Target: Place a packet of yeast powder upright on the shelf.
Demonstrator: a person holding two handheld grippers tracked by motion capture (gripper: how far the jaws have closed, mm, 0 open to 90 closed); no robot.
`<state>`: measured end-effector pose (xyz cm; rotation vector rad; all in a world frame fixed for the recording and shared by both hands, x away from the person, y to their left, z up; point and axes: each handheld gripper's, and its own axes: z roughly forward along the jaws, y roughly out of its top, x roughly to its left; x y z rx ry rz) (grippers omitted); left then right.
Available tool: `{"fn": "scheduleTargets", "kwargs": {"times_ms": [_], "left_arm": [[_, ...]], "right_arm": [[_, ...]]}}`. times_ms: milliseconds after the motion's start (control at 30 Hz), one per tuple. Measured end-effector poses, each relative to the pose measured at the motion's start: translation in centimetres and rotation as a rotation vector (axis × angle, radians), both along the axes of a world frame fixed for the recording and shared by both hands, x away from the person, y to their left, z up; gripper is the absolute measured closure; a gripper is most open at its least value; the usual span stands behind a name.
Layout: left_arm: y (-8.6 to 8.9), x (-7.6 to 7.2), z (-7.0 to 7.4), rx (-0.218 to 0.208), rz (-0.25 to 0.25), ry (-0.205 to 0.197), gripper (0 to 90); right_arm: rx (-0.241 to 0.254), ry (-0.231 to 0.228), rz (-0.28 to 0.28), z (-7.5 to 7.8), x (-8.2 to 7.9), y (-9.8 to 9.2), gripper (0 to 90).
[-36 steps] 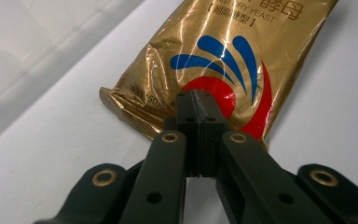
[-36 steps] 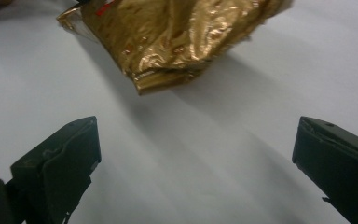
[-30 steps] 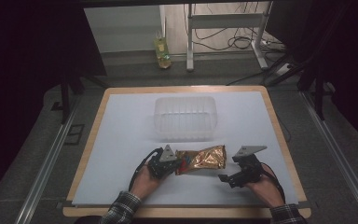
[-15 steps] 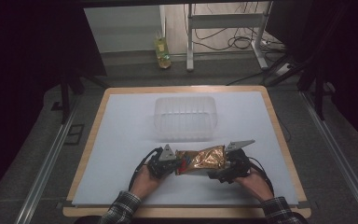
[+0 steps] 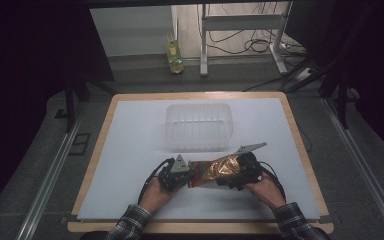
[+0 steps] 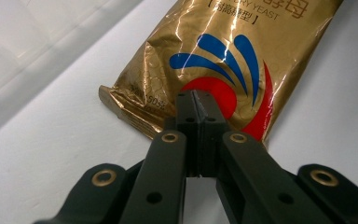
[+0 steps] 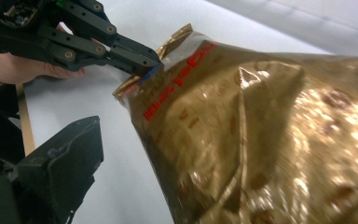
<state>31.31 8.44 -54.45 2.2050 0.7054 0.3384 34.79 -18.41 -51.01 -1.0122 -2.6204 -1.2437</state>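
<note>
A gold foil yeast packet (image 5: pixel 215 170) with a red and blue swirl (image 6: pixel 223 42) lies near the table's front edge, between my two grippers. My left gripper (image 5: pixel 189 177) is shut on the packet's left end, and its jaws (image 6: pixel 196 95) pinch the sealed seam. From the right gripper view the same pinch (image 7: pixel 147 63) sits at the packet's far corner. My right gripper (image 5: pixel 232 175) is at the packet's right end. One of its fingers (image 7: pixel 65 158) stands clear of the foil (image 7: pixel 261 130), with white table between. The packet hides the other finger.
A clear plastic tub (image 5: pixel 199 126) stands just behind the packet at the table's middle. The white mat (image 5: pixel 130 140) sits in a wooden frame. A yellow bottle (image 5: pixel 175 56) stands on the floor beyond the table, by metal legs and cables.
My right gripper has slid left across the table and come up against the packet's right end. The left gripper and the packet have stayed in place.
</note>
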Motion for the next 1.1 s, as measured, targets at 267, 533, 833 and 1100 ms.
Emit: {"fn": "scheduleTargets", "kwargs": {"times_ms": [267,533,833,1100], "left_arm": [[0.0,0.0,0.0,0.005,0.000,-0.007,89.8],[-0.1,-0.1,0.0,0.007,0.001,-0.008,89.8],[0.0,-0.1,0.1,0.007,0.016,-0.019,86.8],[0.6,-0.1,0.2,-0.035,0.033,-0.019,64.9]], "right_arm": [[-0.005,0.022,-0.016,0.8,0.4,0.9,4.3],[-0.053,0.031,-0.066,1.3,0.5,1.1,25.1],[-0.005,0.096,-0.089,2.3,0.9,0.6,44.2],[0.033,0.122,-0.106,2.9,0.9,0.4,56.5]]}}
